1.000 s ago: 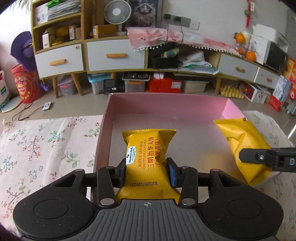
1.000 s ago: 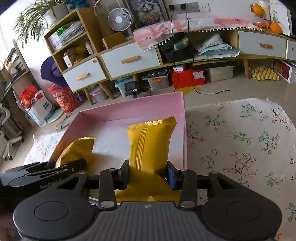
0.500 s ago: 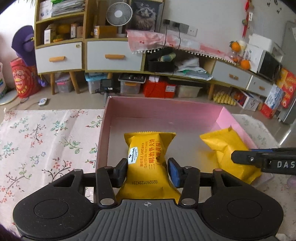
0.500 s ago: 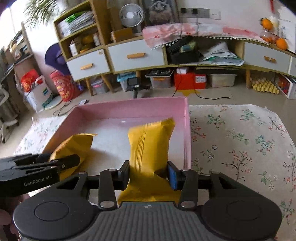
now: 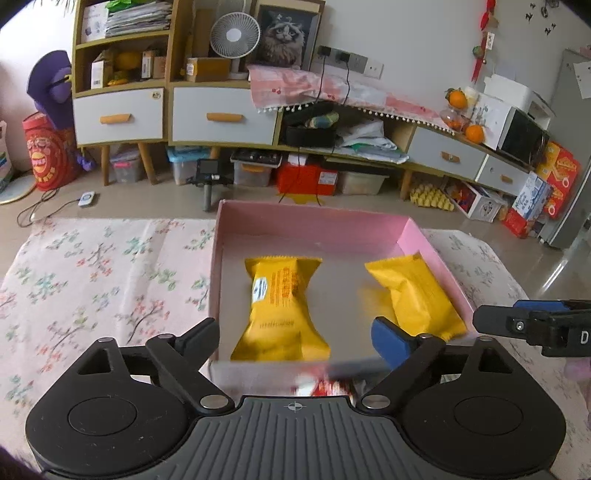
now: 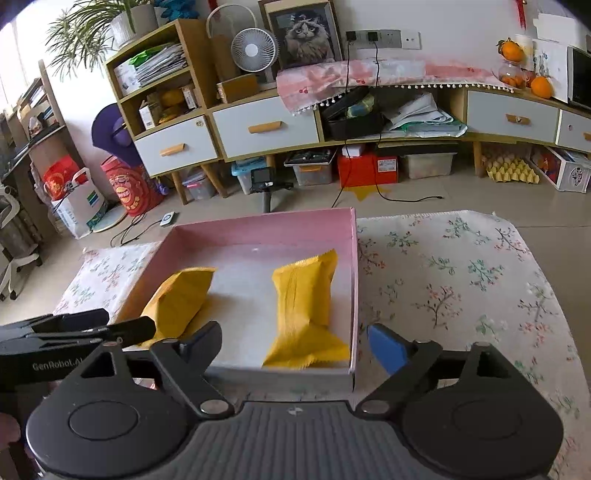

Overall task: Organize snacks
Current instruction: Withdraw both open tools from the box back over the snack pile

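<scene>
Now both yellow foil snack packs (image 5: 282,306) (image 6: 308,312) lie flat in the pink cardboard box (image 5: 314,225). Left gripper (image 5: 295,338) and right gripper (image 6: 293,341) jaws just opened, spread wide, nothing clamped.

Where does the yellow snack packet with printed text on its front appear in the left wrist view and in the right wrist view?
Left wrist view: printed yellow snack packet lies centre, in the pink box, print up.
Right wrist view: same packet lies left of centre, behind the left gripper.
Shared landmark: white desk fan on the cabinet.
</scene>
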`<state>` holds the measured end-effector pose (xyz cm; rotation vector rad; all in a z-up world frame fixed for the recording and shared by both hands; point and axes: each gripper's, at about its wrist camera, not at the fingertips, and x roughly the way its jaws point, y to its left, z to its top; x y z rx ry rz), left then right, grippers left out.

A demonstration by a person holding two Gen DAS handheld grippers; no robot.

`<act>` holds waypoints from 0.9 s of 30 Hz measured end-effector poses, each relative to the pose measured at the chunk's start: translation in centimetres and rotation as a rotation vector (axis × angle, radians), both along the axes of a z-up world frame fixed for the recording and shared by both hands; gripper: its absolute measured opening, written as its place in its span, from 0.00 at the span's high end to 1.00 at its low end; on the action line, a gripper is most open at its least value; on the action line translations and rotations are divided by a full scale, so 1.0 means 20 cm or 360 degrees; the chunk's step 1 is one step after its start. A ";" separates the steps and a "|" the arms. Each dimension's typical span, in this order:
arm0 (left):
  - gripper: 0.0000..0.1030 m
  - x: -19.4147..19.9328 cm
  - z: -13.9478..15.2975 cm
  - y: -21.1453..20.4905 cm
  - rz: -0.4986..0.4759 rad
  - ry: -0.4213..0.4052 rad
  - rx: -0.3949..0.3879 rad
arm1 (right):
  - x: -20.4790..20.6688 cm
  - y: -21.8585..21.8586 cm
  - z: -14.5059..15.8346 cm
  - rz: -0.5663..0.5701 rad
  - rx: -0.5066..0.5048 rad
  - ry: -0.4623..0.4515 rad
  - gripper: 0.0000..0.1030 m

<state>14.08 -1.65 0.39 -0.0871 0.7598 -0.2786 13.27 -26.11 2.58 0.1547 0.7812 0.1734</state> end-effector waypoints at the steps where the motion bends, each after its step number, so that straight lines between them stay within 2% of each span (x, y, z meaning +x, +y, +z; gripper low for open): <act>1: 0.06 -0.02 0.01 0.01 0.0007 0.0008 0.0003 | -0.02 0.00 0.01 0.0004 -0.0001 0.0001 0.25; 9: 0.05 -0.20 0.06 0.12 0.0061 0.0086 0.0008 | -0.19 0.04 0.03 0.0015 0.0028 0.0038 0.20; 15: 0.03 -0.35 0.01 0.22 0.0076 0.0089 -0.0028 | -0.30 0.04 0.00 0.0007 0.0078 0.0054 0.17; 22: 0.03 -0.46 -0.04 0.31 0.0045 0.0066 0.0082 | -0.43 -0.02 -0.05 0.0000 0.0045 -0.0042 0.17; 27: 0.03 -0.53 -0.08 0.37 0.0034 0.0030 0.0156 | -0.48 -0.07 -0.10 -0.0022 0.0037 -0.0040 0.16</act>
